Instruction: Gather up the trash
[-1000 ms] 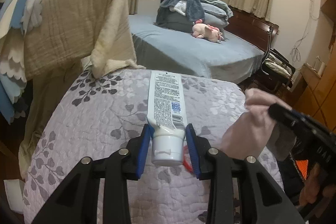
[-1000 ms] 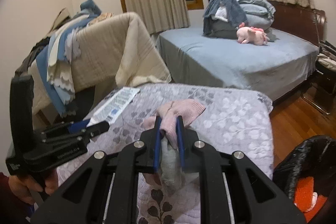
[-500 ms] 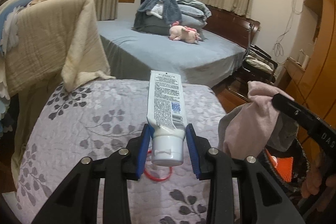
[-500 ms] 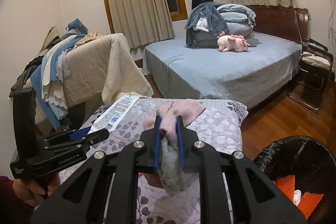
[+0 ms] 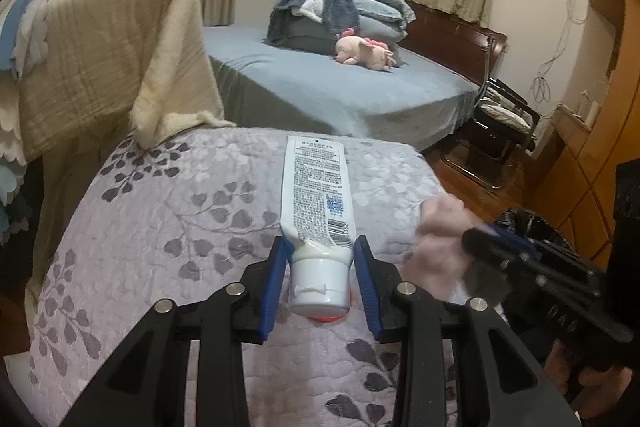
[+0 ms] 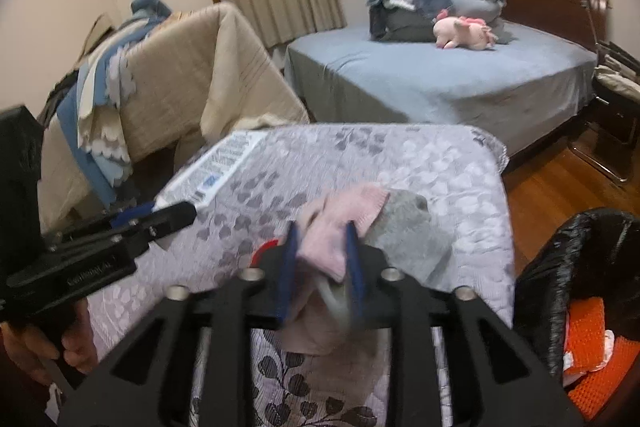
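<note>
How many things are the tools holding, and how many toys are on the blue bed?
White tube in left tool: 1
Pink and grey cloth in right tool: 1
Pink plush toy on the bed: 1
Total: 3

The red ring (image 5: 326, 317) lying on the quilt shows only as a sliver under the cap of the white plastic tube (image 5: 316, 203); in the right wrist view its arc (image 6: 266, 249) is mostly hidden behind the gripper finger. The pink and grey cloth bundle (image 6: 352, 223) is motion-blurred. At 4 o'clock, the black plastic trash bag (image 6: 576, 267) is cut off by the frame edge.
</note>
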Demonstrator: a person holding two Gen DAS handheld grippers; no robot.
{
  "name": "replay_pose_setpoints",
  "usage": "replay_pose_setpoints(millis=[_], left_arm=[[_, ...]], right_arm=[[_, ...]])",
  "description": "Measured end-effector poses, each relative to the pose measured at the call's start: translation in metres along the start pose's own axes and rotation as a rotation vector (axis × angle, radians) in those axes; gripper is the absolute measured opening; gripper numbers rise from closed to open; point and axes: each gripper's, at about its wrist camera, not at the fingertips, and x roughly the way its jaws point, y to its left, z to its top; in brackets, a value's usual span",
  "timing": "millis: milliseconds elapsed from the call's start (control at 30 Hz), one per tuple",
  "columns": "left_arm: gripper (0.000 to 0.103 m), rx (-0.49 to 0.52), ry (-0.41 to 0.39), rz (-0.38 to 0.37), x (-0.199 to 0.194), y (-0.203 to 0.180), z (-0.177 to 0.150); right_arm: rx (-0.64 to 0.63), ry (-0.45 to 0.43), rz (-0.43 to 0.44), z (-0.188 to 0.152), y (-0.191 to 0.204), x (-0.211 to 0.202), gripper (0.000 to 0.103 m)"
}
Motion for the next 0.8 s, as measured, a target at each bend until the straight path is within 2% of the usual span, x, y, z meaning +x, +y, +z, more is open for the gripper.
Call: replay_pose_setpoints(millis=[67, 100, 233, 333, 500, 800], left_arm=[[0.034, -0.006, 0.002, 0.009, 0.001, 0.005, -0.001], [0.034, -0.007, 0.002, 0.012, 0.001, 0.008, -0.002], [0.034, -0.013, -0.003, 0.017, 0.002, 0.013, -0.002], [0.034, -0.012, -0.005, 0.016, 0.004, 0.013, -0.003], [0.034, -0.011, -0.003, 0.012, 0.012, 0.012, -0.002], [0.034, -0.008, 0.015, 0.015, 0.051, 0.011, -0.002]], right_arm=[[0.001, 0.002, 0.008, 0.000, 0.002, 0.001, 0.053], [0.001, -0.001, 0.009, 0.000, 0.003, 0.000, 0.055], [-0.007, -0.011, -0.051, 0.001, -0.004, 0.000, 0.057], [0.033, -0.002, -0.104, 0.001, -0.022, 0.007, 0.057], [0.067, 0.014, -0.173, -0.002, -0.049, 0.034, 0.057], [0.077, 0.070, -0.204, -0.010, -0.066, 0.073, 0.056]])
